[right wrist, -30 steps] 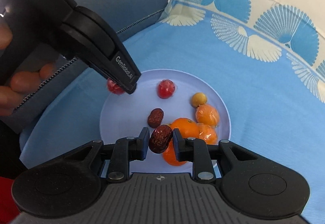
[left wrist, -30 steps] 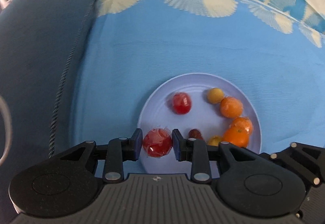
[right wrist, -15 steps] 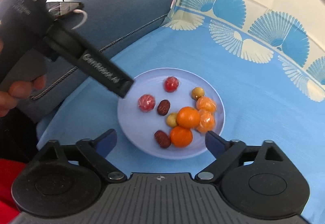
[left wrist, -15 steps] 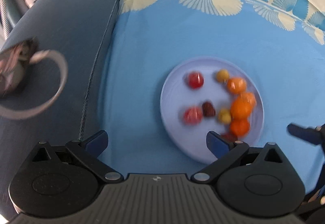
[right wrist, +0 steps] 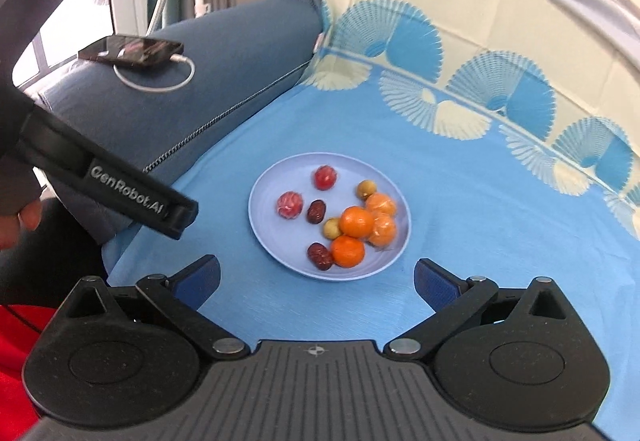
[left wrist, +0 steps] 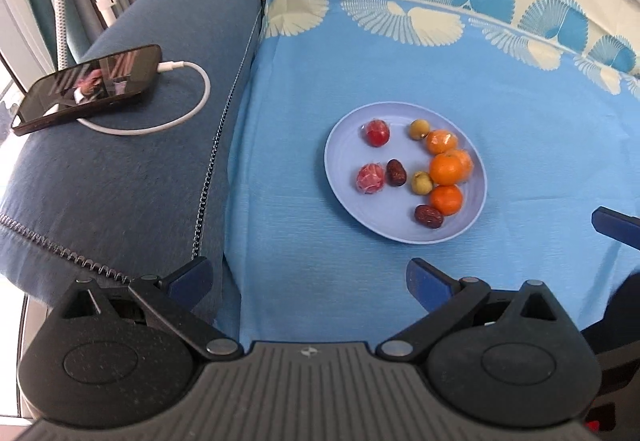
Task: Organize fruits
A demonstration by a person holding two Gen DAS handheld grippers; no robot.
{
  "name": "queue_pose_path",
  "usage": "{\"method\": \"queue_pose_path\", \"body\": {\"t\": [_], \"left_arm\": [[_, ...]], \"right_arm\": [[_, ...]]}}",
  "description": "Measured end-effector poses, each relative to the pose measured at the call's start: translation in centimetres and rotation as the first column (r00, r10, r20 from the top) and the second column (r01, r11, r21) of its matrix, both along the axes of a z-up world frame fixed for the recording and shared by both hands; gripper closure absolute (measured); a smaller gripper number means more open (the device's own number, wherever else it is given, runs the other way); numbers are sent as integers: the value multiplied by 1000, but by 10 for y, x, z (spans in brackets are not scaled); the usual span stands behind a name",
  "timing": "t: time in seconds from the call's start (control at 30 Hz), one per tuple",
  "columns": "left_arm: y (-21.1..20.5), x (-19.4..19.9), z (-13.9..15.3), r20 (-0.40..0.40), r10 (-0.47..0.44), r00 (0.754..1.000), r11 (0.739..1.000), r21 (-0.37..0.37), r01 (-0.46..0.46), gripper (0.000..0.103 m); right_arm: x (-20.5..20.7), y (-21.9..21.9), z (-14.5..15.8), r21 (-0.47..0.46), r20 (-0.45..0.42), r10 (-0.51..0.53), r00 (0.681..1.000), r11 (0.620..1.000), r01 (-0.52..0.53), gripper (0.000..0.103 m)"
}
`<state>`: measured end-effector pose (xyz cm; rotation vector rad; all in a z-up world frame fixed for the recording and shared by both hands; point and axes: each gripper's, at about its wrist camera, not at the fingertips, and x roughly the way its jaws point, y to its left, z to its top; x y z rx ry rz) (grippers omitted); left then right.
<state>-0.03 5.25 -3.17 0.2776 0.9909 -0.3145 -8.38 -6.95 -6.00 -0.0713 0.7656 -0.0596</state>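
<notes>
A pale blue plate (left wrist: 348, 201) (right wrist: 264, 233) lies on the blue cloth and holds all the fruit: two wrapped red fruits (left wrist: 370, 178) (right wrist: 289, 205), two dark red dates (left wrist: 428, 216) (right wrist: 320, 255), two small yellow-green fruits (left wrist: 422, 183) and several oranges (left wrist: 446, 169) (right wrist: 356, 221). My left gripper (left wrist: 310, 277) is open and empty, held back above the cloth, near side of the plate. My right gripper (right wrist: 318, 279) is open and empty, also back from the plate. A finger of the right gripper (left wrist: 616, 227) shows in the left wrist view.
A blue sofa arm (left wrist: 132, 161) rises left of the cloth. A phone (left wrist: 90, 87) (right wrist: 134, 51) with a white charging cable (left wrist: 188, 113) lies on it. The left gripper's body (right wrist: 132, 197) crosses the right wrist view at left. A patterned cushion (right wrist: 480, 41) stands behind.
Both grippers let go of their fruit, a wrapped red fruit and a date, onto the plate. Both opened wide and drew back and up, so the plate looks smaller.
</notes>
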Motion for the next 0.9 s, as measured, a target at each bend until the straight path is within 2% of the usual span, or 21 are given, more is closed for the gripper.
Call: {"method": "queue_pose_path", "body": {"t": [0.5, 0.9], "left_arm": [[-7, -30, 20, 51, -9, 999, 1000, -10, 10, 0], [-9, -32, 21, 55, -17, 998, 1000, -4, 17, 0]], "right_arm": [[-29, 0, 16, -23, 72, -33, 997, 999, 35, 1], [-33, -2, 18, -24, 73, -42, 996, 999, 44, 1]]}}
